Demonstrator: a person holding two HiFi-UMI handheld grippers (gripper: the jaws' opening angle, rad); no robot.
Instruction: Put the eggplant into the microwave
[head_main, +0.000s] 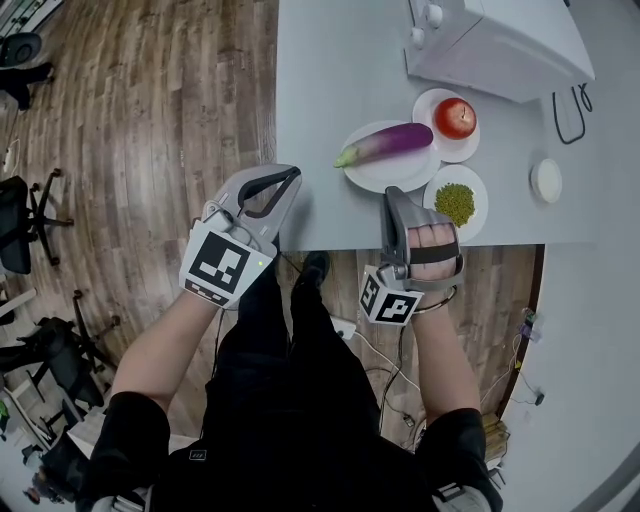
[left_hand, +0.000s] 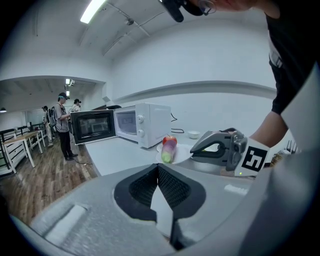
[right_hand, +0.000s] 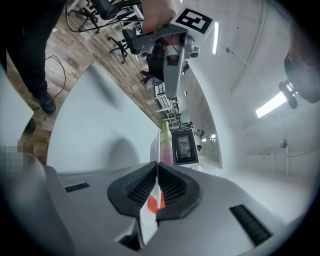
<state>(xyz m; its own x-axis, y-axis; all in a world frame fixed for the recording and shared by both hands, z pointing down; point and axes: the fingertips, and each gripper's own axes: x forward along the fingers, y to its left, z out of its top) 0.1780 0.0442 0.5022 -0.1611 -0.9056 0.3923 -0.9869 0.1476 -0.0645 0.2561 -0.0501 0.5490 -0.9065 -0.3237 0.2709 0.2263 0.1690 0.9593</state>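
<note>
The purple eggplant (head_main: 392, 141) with its green stem end lies on a white plate (head_main: 372, 176) in the middle of the grey table (head_main: 330, 80). The white microwave (head_main: 500, 40) stands at the far right corner; in the left gripper view the microwave (left_hand: 145, 122) has its door (left_hand: 92, 126) swung open. My left gripper (head_main: 288, 181) hovers at the table's front edge, left of the plate, shut and empty. My right gripper (head_main: 393, 196) is just short of the plate, shut and empty. The eggplant (left_hand: 169, 149) also lies ahead of the left gripper (left_hand: 158, 166). The right gripper (right_hand: 157, 165) points at the eggplant (right_hand: 165, 136).
A red apple (head_main: 456, 118) sits on a small plate behind the eggplant. A plate of green bits (head_main: 456, 204) lies right of my right gripper, with a small white bowl (head_main: 546, 180) further right. A black cable (head_main: 568, 118) runs beside the microwave. People (left_hand: 62, 125) stand far off.
</note>
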